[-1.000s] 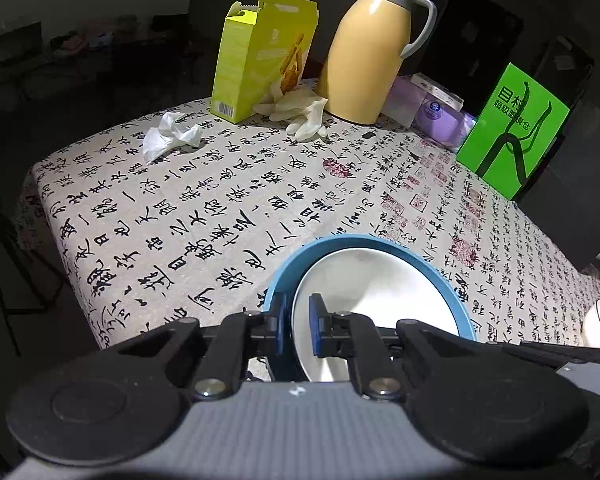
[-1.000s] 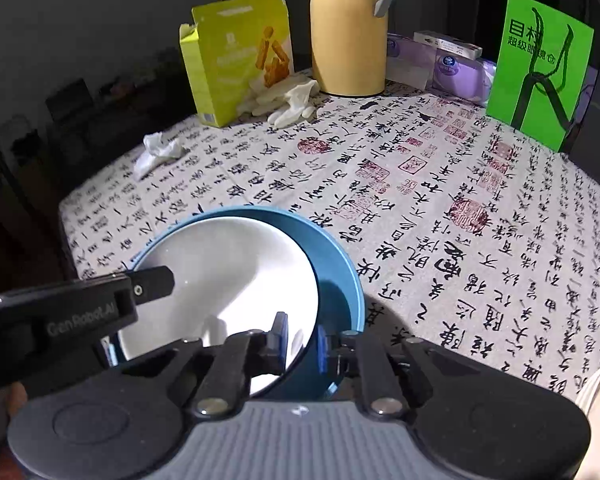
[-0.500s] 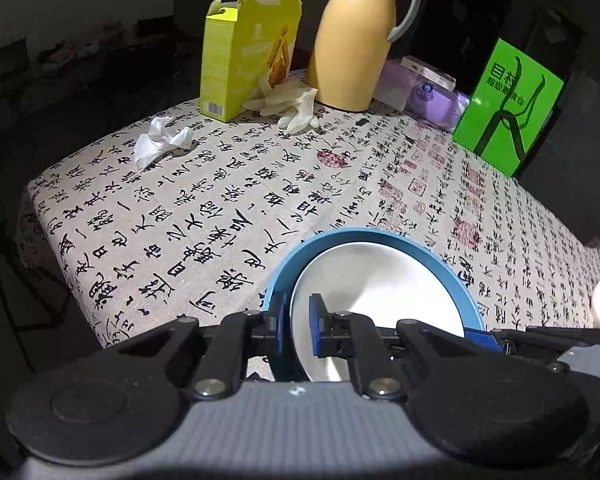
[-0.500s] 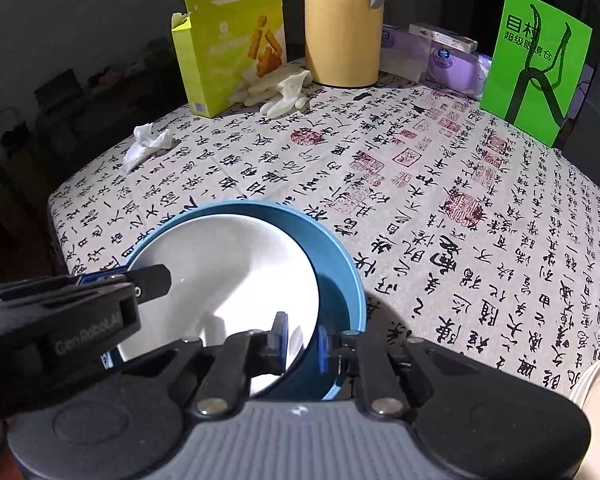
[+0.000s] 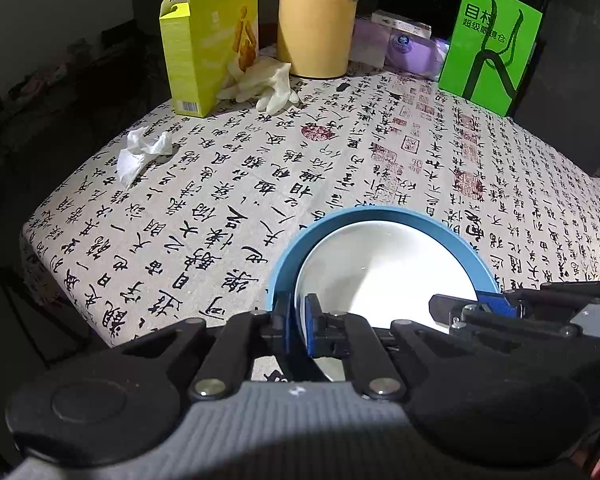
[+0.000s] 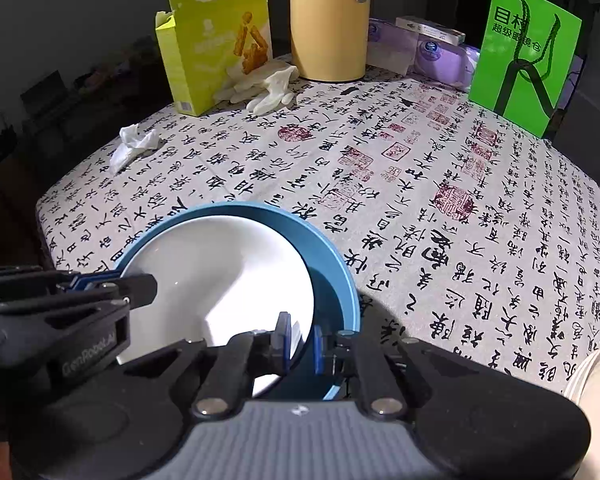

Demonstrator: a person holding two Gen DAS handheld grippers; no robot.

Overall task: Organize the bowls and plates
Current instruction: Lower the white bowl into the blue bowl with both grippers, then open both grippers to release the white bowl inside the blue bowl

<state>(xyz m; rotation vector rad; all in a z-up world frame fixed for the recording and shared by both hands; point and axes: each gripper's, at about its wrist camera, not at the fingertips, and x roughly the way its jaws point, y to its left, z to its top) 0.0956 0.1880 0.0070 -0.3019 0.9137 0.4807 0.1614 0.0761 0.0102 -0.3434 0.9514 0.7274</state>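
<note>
Jaws of the left gripper (image 5: 296,322) and right gripper (image 6: 300,338) were clenched on opposite rims of the blue plate (image 6: 336,276); the white plate (image 6: 224,276) lay inside it between them, over the counter (image 6: 420,184).

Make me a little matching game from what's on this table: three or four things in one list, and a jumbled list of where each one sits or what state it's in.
Things:
1. blue bowl
2. yellow box
3. crumpled tissue
4. green sign

Places or states:
A. standing with its top flap open, gloves lying at its foot
B. lying alone near the table's left edge
C. propped upright at the far right
D. gripped at its rim by both the left gripper and the right gripper, a white dish inside it

Pairs: 1-D, 2-A, 3-B, 4-C
</note>
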